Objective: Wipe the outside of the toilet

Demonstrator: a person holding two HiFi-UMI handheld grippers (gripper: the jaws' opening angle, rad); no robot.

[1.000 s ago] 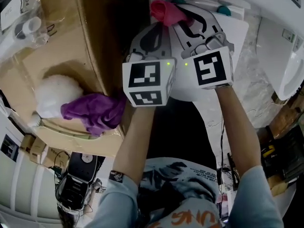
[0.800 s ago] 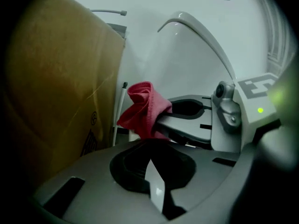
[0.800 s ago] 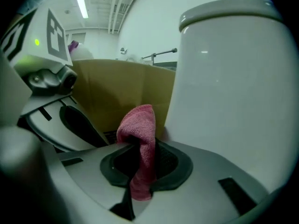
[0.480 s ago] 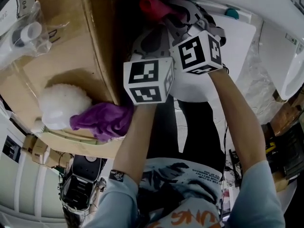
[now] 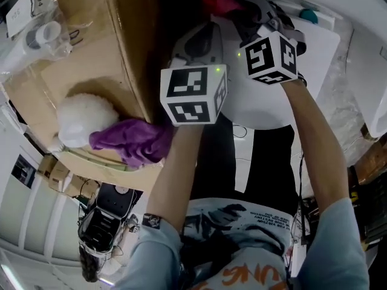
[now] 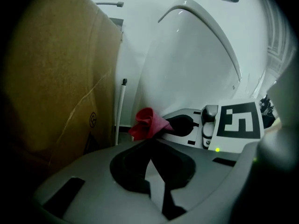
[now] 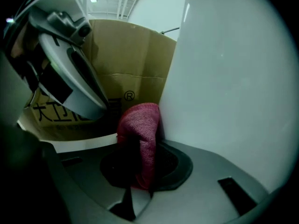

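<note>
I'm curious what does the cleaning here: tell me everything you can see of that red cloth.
The red cloth is a small, knitted-looking rag, bunched into a soft lump. The right gripper has its tongs shut on its lower part, so it stands up from them. It sits close against the white toilet, with a cardboard box behind.

At the left of your head view, a purple cloth (image 5: 130,141) touches a white fluffy ball (image 5: 81,118) on a cardboard box (image 5: 84,53), with a clear plastic bag (image 5: 42,38) at the upper left.
</note>
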